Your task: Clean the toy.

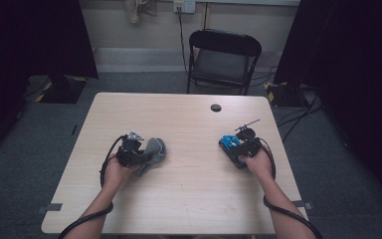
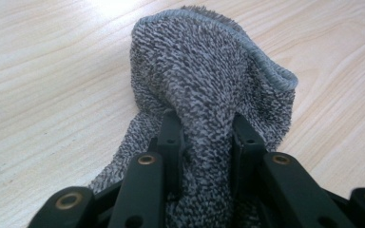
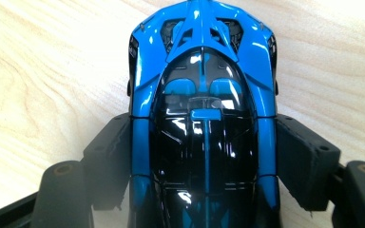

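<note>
The wooden table (image 1: pixel 189 194) lies under both my tongs. My left gripper (image 2: pixel 204 130) is pinched tight on a fold of the grey terry cloth (image 2: pixel 209 71), which lies ahead of it: soft, light, easy to bunch. My right gripper (image 3: pixel 204 156) clamps the blue toy car (image 3: pixel 202 85) by its flanks; glossy and hard, I think it may slip, so I hold at the middle.

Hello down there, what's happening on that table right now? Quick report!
Left gripper shut on grey cloth, bunched on the table. Right gripper shut on blue toy car, one finger at each side. Nothing in the way.
</note>
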`<action>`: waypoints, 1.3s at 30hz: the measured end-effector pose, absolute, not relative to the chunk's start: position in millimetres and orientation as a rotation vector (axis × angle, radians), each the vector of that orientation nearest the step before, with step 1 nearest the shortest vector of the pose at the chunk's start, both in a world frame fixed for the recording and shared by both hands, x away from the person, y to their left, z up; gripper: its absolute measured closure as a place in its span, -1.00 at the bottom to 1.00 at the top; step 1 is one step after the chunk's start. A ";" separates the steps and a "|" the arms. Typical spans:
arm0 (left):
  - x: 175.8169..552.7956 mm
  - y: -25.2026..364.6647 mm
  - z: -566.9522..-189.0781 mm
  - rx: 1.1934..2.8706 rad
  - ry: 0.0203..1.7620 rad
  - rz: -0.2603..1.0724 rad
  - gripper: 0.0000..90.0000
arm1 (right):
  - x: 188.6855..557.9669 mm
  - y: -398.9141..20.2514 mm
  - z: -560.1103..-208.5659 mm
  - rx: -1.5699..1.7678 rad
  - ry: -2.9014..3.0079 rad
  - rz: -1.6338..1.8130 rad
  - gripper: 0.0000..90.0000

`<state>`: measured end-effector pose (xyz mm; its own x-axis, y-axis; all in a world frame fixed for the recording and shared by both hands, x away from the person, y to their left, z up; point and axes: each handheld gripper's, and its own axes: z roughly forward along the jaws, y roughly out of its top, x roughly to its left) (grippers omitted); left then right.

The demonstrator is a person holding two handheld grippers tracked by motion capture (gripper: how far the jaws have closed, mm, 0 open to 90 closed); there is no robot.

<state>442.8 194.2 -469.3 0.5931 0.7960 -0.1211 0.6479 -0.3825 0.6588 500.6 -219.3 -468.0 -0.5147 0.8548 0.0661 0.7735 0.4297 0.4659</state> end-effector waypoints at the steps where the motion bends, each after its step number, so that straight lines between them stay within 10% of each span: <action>1: 443.1 193.9 -469.6 2.143 1.142 0.281 0.55 | 500.3 -219.1 -468.2 1.433 2.501 0.666 -0.37; 39: 442.2 187.4 -450.6 2.139 1.136 0.376 -0.55 | 484.6 -220.2 -445.6 1.334 2.470 0.820 -0.58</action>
